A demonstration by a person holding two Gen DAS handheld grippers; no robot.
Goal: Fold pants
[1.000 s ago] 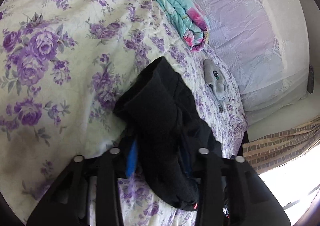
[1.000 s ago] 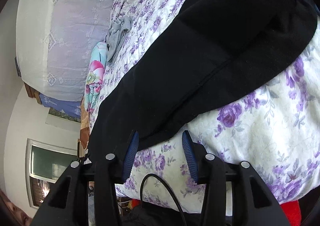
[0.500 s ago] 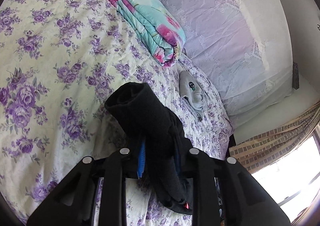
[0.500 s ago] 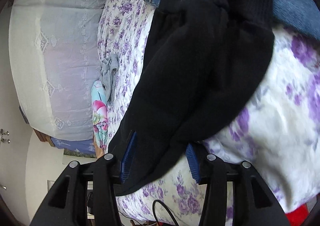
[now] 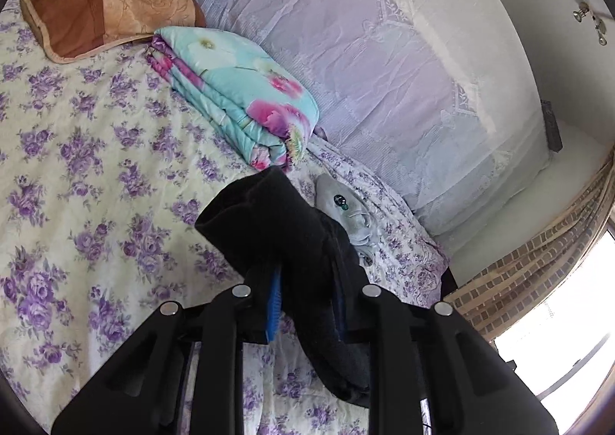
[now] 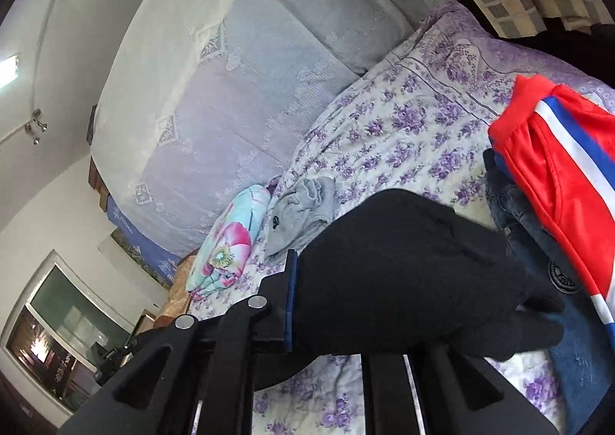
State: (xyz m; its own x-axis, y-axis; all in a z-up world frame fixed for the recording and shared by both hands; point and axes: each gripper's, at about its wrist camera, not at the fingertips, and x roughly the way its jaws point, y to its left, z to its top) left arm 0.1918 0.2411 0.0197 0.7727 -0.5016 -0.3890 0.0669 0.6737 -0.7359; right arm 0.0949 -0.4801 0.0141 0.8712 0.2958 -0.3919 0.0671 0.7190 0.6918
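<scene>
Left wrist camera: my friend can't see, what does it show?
The left gripper pinches bunched black pants above a purple-flowered bedsheet. Behind lie a folded turquoise quilt, a brown pillow and a small grey garment.

Open purple-flowered bedsheet [image 5: 77, 173] is lying free to the left of the left gripper [image 5: 307, 304], giving wide room to pass there, while the folded turquoise quilt [image 5: 238, 96] and brown pillow [image 5: 96, 8] are blocking the far edge and a gray garment [image 5: 349, 212] is lying just right of the black pants [image 5: 284, 235]. Around the right gripper [image 6: 346, 304], a red striped garment [image 6: 557, 173] stacked on denim [image 6: 519, 219] is crowding the right side, the sheet beyond the pants staying bare up to the lace-covered headboard [image 6: 238, 96]
</scene>
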